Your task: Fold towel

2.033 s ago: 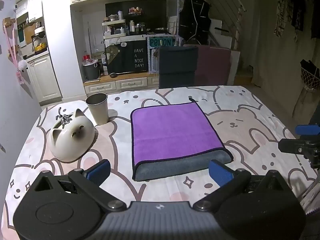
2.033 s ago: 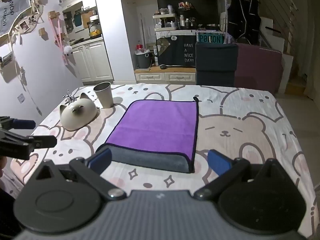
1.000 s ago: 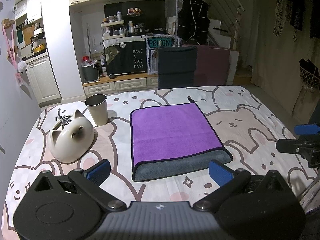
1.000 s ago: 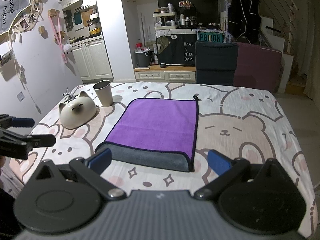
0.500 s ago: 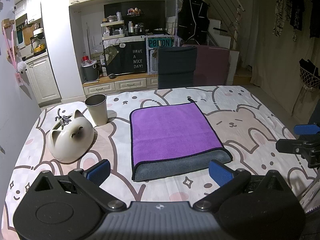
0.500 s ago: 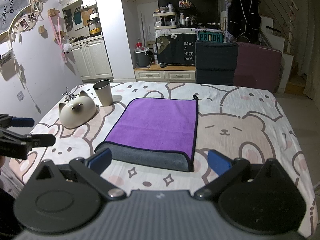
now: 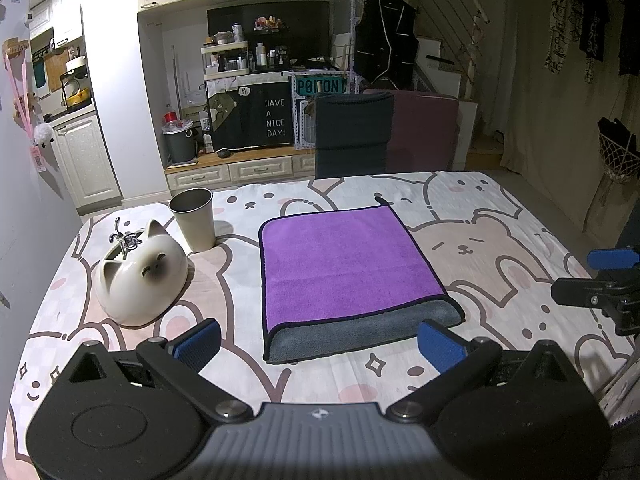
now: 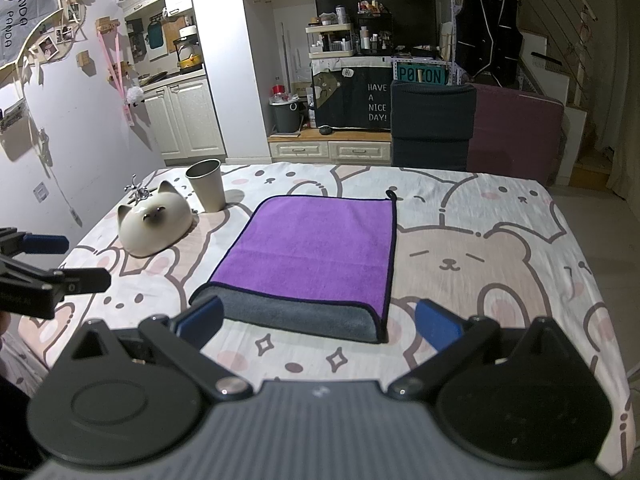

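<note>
In the left wrist view, our left claw [image 7: 318, 340] hung with its blue pads spread wide apart, holding nothing, just in front of the near edge of the purple towel [image 7: 344, 256]. The towel lay folded flat in the middle of the desk [image 7: 500, 240], its grey underside showing along the near fold. A cat-shaped ceramic bowl [image 7: 141, 276] and a metal cup [image 7: 193, 218] stood to the left of the towel, apart from it. Our right claw [image 7: 600, 280] showed at the right edge.

In the right wrist view, our right claw [image 8: 318, 322] was likewise spread and empty, near the towel's [image 8: 316, 248] grey fold. The left claw [image 8: 52, 264] hovered at the left edge.
</note>
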